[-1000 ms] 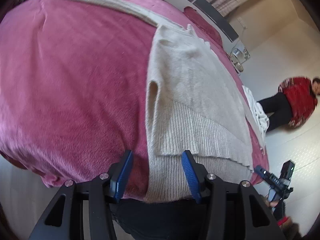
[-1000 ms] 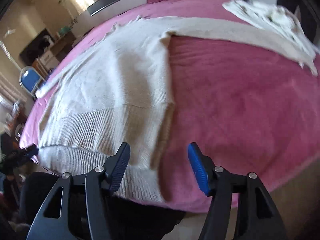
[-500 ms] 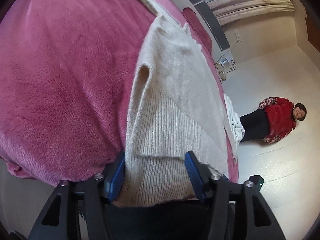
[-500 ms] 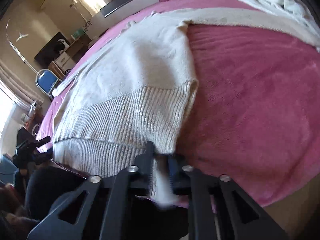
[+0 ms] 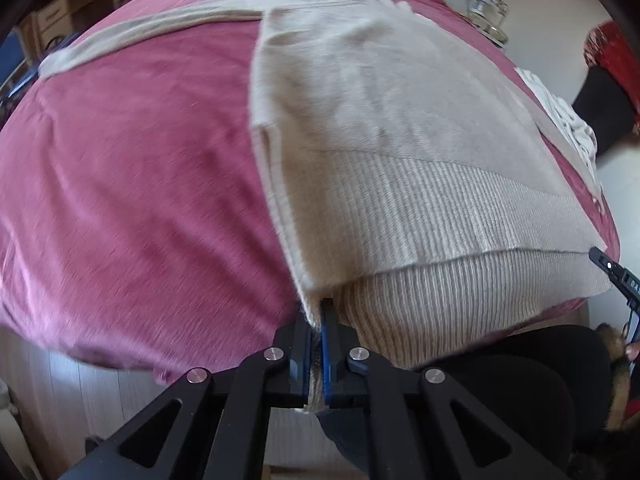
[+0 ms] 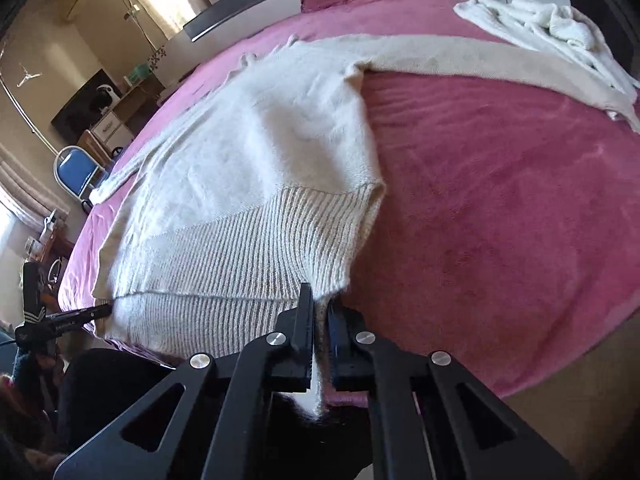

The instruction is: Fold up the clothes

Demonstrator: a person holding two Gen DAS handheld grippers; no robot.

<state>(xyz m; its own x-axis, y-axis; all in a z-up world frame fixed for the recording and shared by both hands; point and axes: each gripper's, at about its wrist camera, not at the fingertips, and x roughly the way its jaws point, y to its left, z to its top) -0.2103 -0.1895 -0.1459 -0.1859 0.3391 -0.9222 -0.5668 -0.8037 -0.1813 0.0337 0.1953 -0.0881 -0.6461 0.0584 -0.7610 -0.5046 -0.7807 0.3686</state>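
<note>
A beige knit sweater (image 5: 392, 128) lies flat on the pink bed cover (image 5: 140, 168), ribbed hem toward me, sleeves spread out to both sides. My left gripper (image 5: 318, 312) is shut on the hem's left corner at the bed's near edge. My right gripper (image 6: 320, 308) is shut on the hem's right corner of the sweater (image 6: 248, 168); the cloth hangs down between its fingers. Each gripper shows at the edge of the other's view.
A white garment (image 6: 552, 28) lies crumpled at the far right of the bed (image 6: 500, 200). A person in red (image 5: 608, 64) is by the wall. A blue chair (image 6: 76, 172) and a cabinet stand beyond the bed's left side.
Both grippers went from open beside the hem to shut on its corners, the right one first. The left view has swung to face along the bed.
</note>
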